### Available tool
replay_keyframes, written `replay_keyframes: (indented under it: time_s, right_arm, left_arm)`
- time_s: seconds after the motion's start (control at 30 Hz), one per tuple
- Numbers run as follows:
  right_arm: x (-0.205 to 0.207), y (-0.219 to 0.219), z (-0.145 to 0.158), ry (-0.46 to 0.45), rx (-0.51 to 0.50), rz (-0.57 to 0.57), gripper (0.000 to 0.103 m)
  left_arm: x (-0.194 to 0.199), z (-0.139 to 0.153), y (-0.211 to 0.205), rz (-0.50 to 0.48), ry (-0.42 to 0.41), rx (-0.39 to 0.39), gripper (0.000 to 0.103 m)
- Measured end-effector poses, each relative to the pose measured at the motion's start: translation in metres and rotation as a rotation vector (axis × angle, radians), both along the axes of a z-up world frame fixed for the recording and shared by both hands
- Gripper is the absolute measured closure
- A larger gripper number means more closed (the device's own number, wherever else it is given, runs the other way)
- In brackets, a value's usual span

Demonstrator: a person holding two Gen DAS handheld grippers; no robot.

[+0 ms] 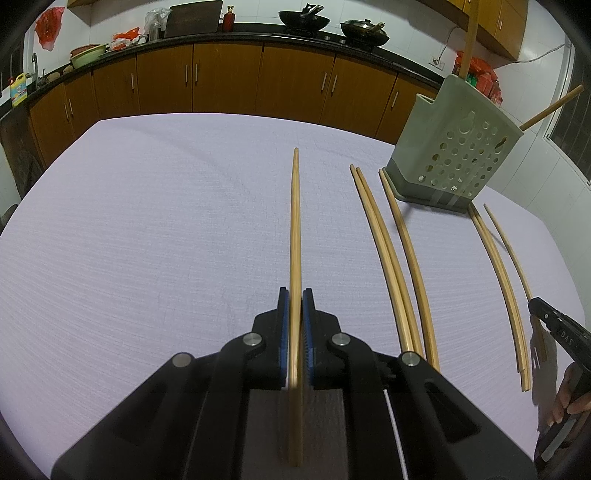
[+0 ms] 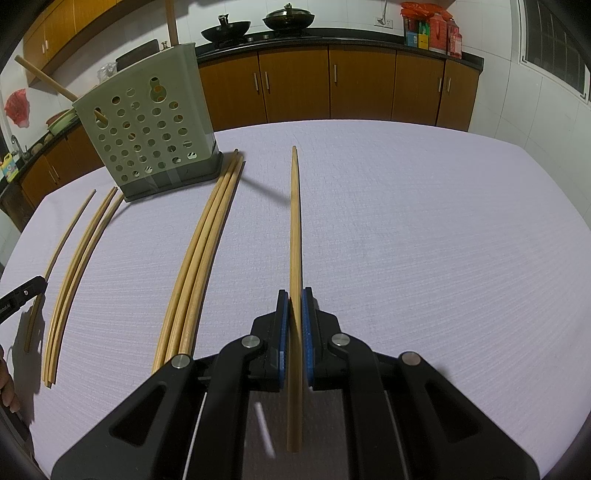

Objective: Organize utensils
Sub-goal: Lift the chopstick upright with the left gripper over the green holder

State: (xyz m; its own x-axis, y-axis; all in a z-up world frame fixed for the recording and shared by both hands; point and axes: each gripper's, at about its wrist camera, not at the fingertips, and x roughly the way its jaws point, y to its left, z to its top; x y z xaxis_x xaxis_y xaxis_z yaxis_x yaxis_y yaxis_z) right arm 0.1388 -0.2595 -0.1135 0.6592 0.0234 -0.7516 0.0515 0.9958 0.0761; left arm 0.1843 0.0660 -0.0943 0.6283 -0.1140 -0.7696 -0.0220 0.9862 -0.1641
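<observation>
My left gripper (image 1: 295, 295) is shut on a wooden chopstick (image 1: 295, 221) that points forward over the table. My right gripper (image 2: 294, 295) is shut on another wooden chopstick (image 2: 294, 221) in the same way. A grey-green perforated utensil holder (image 1: 454, 155) stands at the far right in the left wrist view and at the far left in the right wrist view (image 2: 147, 129), with chopsticks sticking out of its top. Several loose chopsticks (image 1: 391, 258) lie on the cloth beside it; they also show in the right wrist view (image 2: 199, 251).
The table is covered by a pale lilac cloth (image 1: 147, 221). More chopsticks (image 1: 498, 266) lie right of the holder. The other gripper's tip (image 1: 543, 310) shows at the right edge. Brown kitchen cabinets (image 1: 229, 77) and woks (image 1: 303, 18) stand behind the table.
</observation>
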Motion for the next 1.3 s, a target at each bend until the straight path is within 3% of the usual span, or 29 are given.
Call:
replay_keyframes:
  time_s: [0.8,1.1,1.3]
  right_arm:
    - [-0.012,-0.005,0.01,-0.035,0.021,0.012,0.095]
    - [-0.029,-0.013,0.083,-0.259,0.018,-0.014,0.095]
    - [-0.029,-0.011,0.114,-0.349,0.017,-0.009,0.095]
  left_arm:
    - [-0.014,0.004,-0.008,-0.044,-0.001,0.075,0.095]
    - [-0.027,0.08,0.001,-0.037,-0.209,0.049,0.095]
    - [-0.025,0.129,0.003,-0.035,-0.331,0.022,0.095]
